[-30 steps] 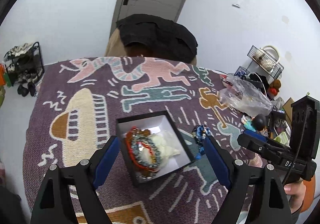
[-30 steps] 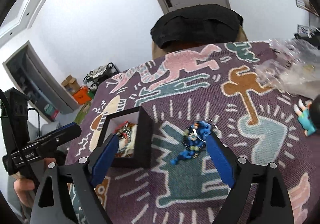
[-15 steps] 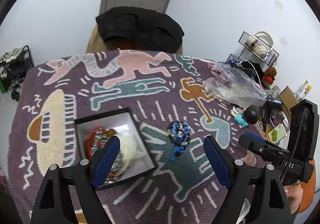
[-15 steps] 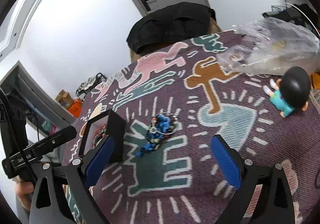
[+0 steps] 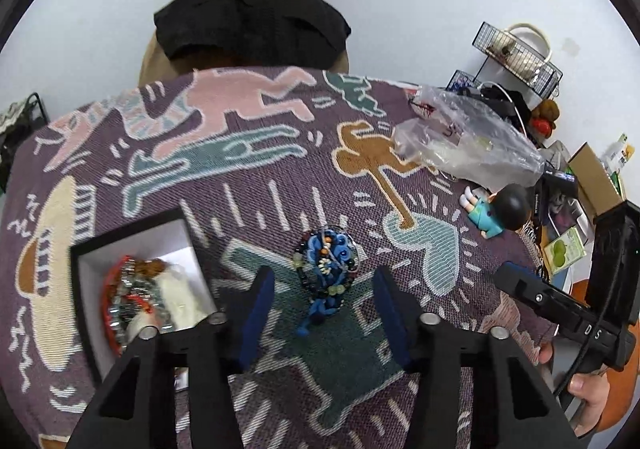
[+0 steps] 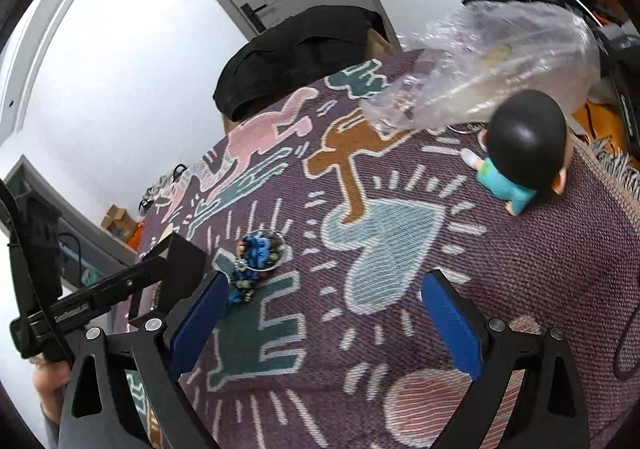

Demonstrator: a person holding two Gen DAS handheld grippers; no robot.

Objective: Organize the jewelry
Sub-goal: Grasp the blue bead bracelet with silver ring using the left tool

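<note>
A pile of blue beaded bracelets (image 5: 326, 267) lies on the patterned purple tablecloth (image 5: 248, 189). My left gripper (image 5: 322, 299) hovers over the pile with its jaws closing; the beads sit between the blue pads, which do not press on them. To its left stands a black box with a white lining (image 5: 132, 249), holding red and silvery bracelets (image 5: 128, 291). In the right wrist view the same bracelets (image 6: 256, 257) lie beyond my left finger, beside the black box (image 6: 180, 265). My right gripper (image 6: 326, 299) stands wide open over bare cloth with nothing in it.
A crumpled clear plastic bag (image 5: 468, 141) and a small figurine in teal with a black head (image 5: 500, 211) lie at the table's right. A chair draped in black cloth (image 5: 248, 29) stands at the far edge. Shelves and clutter fill the floor beyond the right edge.
My left gripper slid right from over the black box to over the blue bracelets, and its jaws narrowed. My right gripper swung right, off the bracelets, toward the figurine and bag.
</note>
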